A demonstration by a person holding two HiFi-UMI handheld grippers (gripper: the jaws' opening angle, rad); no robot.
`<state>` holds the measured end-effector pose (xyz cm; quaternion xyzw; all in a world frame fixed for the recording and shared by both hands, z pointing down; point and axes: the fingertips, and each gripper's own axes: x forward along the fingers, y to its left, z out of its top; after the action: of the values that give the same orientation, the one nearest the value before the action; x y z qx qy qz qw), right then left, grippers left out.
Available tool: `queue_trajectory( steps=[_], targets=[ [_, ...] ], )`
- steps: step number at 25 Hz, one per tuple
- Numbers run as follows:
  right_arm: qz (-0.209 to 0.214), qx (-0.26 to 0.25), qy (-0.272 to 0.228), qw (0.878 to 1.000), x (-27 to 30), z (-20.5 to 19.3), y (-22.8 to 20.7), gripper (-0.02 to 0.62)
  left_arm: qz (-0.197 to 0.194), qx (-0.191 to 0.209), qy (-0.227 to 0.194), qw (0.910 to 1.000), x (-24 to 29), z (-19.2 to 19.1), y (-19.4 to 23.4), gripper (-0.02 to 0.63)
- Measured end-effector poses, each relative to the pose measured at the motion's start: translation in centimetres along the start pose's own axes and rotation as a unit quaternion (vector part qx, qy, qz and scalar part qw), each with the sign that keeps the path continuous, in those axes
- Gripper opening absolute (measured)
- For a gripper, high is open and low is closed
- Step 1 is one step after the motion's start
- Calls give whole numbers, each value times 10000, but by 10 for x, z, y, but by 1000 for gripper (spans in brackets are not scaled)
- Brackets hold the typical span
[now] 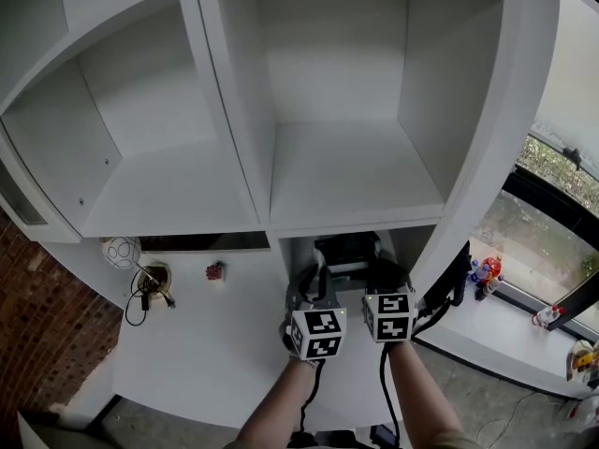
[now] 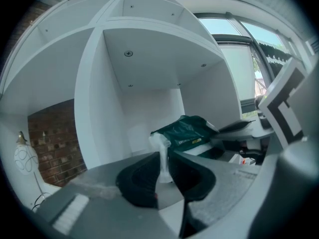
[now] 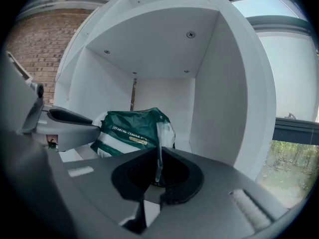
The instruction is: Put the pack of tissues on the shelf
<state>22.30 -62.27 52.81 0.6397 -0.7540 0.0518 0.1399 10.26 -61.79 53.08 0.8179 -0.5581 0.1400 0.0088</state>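
Note:
The pack of tissues (image 1: 344, 250), dark green with a white band, lies inside the low compartment of the white shelf (image 1: 426, 241), straight ahead of both grippers. My left gripper (image 1: 312, 279) is shut on the white plastic flap at the left end of the pack (image 2: 185, 133); the flap stands pinched between its jaws (image 2: 163, 167). My right gripper (image 1: 382, 274) is shut on the thin wrapper edge at the right end of the pack (image 3: 130, 129), held between its jaws (image 3: 159, 164). Each gripper view shows the other gripper beside the pack.
Taller shelf compartments (image 1: 356, 166) stand above the low one. On the white desk to the left are a round white ball (image 1: 120, 251), a small stand with a cable (image 1: 150, 283) and a little red thing (image 1: 215, 271). A windowsill with toys (image 1: 485, 271) is at the right.

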Motion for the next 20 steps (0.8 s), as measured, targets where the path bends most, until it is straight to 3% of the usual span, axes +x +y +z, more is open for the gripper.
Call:
queue_trajectory(
  steps=[10,20],
  targets=[
    [52,236,-173,9996,-1,2,1,28,-280,-88,-42,9996,-1,5,-7,151],
    [270,705,-519,9958,-4,5,6,180,-527,231,-74,9983,-4,7,-18,268]
  ],
)
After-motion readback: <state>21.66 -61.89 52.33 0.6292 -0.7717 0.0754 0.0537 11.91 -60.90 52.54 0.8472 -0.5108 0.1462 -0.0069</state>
